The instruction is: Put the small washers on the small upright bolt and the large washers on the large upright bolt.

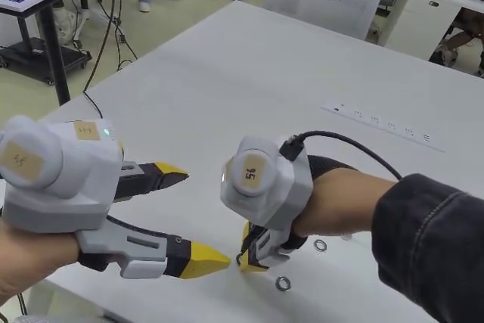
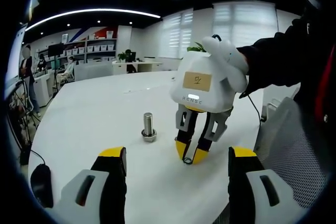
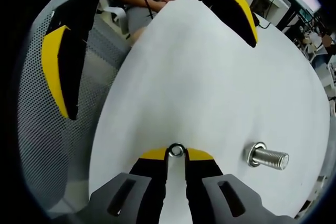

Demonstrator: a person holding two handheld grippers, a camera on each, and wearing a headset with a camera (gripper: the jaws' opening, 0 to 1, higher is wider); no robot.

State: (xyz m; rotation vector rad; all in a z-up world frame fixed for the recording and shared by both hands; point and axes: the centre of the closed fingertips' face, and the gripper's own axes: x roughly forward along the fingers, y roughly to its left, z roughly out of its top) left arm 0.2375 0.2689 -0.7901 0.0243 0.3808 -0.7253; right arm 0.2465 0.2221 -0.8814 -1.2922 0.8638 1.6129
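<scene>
White worktop (image 1: 249, 73) stretches wide and open ahead. Near its front edge the right tongs (image 1: 253, 260) point down, two loose washers (image 1: 283, 284) just beside them, and the left tongs (image 1: 203, 217) hover spread. Left gripper view: right tongs pinch a washer (image 2: 188, 160) on the surface, near an upright bolt (image 2: 148, 126). Right gripper view: the washer sits nipped between the tips, bolt to one side, open worktop beyond.
</scene>
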